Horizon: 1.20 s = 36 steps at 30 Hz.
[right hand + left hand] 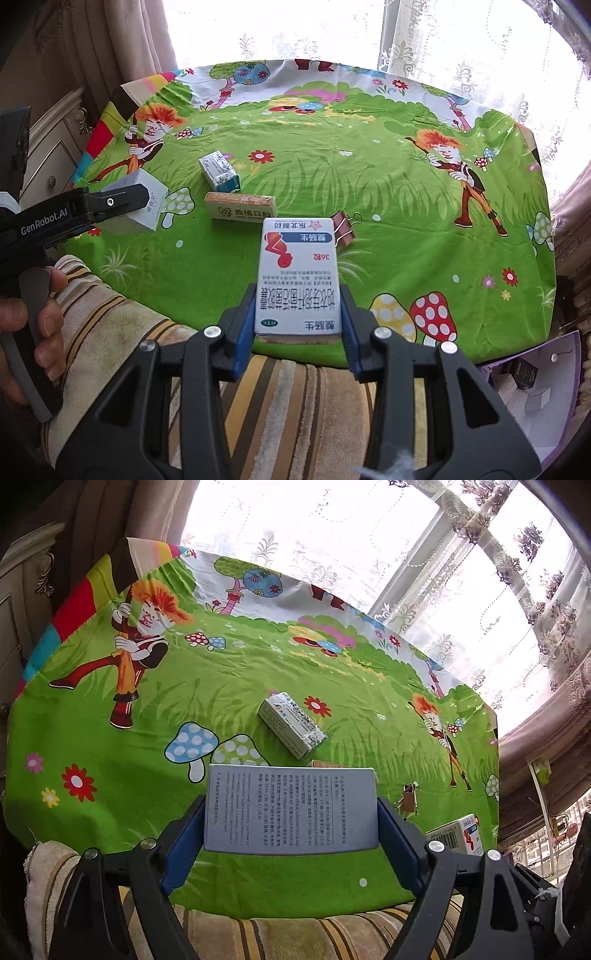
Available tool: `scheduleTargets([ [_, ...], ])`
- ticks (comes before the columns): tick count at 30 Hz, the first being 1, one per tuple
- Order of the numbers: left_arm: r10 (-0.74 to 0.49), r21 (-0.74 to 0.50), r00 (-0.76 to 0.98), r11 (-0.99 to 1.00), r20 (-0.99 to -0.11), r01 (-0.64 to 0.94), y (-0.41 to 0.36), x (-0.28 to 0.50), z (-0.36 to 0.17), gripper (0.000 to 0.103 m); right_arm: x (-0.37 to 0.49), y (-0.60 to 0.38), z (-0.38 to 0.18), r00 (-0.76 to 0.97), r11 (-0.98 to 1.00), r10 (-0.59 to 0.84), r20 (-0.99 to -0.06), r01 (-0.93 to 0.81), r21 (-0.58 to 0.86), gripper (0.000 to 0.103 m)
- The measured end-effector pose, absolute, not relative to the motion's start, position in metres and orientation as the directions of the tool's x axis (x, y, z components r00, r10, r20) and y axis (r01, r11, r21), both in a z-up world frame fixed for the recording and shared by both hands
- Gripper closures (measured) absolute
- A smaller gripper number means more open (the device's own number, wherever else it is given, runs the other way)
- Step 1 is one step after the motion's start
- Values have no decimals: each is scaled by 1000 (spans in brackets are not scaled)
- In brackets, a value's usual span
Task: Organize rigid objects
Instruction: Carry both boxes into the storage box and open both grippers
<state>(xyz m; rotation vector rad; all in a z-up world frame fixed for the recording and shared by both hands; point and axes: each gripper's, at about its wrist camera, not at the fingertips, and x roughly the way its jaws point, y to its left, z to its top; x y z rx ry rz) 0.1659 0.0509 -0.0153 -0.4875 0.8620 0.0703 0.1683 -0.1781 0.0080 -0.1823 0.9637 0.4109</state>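
Grey-blue carton (291, 808): clamped across width in left gripper (291, 827), jaws wide, above green cloth (147, 738). White medicine box (299, 275): pinched at near end in right gripper (298, 321). Both likely light, stiff, crushable; grip flat sides.

On the tablecloth (369, 192), a small carton (219, 171) lies farthest back, with a flat box (240, 211) just before it and a binder clip (343, 229) to its right. A wide box (291, 808) sits between the left gripper's (291, 834) pads, lifted at the left; a tall box (298, 273) sits between the right gripper's (298, 328) pads, before the clip.
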Motion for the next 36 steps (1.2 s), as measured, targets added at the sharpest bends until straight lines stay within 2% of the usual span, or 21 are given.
scheduleTargets([
  [21,-307,-366,605,930,-735,27,-73,141,13,16,120,-287,31,564,948,277,-778,-291,127,58],
  [36,-382,-344,532,923,-755,175,-141,134,18,16,103,-359,32,605,973,224,-764,-183,140,58],
])
